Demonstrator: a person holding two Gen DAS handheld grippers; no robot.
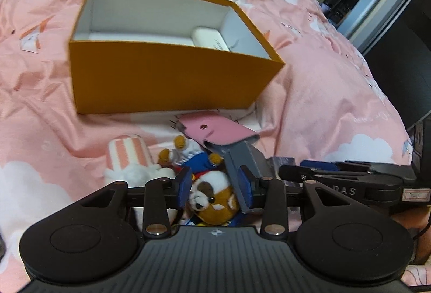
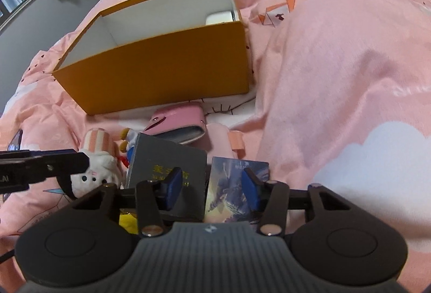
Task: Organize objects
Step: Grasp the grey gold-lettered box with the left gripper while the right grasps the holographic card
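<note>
An open orange box [image 1: 172, 77] sat on the pink bedspread [image 1: 336, 93]. In front of it, the left gripper [image 1: 215, 185] stood half open around a plush dog [image 1: 212, 198]; whether its pads pressed was unclear. The right gripper [image 2: 211, 189] straddled a picture card [image 2: 234, 188], half open, grip uncertain.

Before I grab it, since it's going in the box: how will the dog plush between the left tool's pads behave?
The dog plush looks soft and furry, so it will probably squash and feel light. Its round head may slip from the pads. It lies among other toys, so it could drag the striped plush along.
</note>
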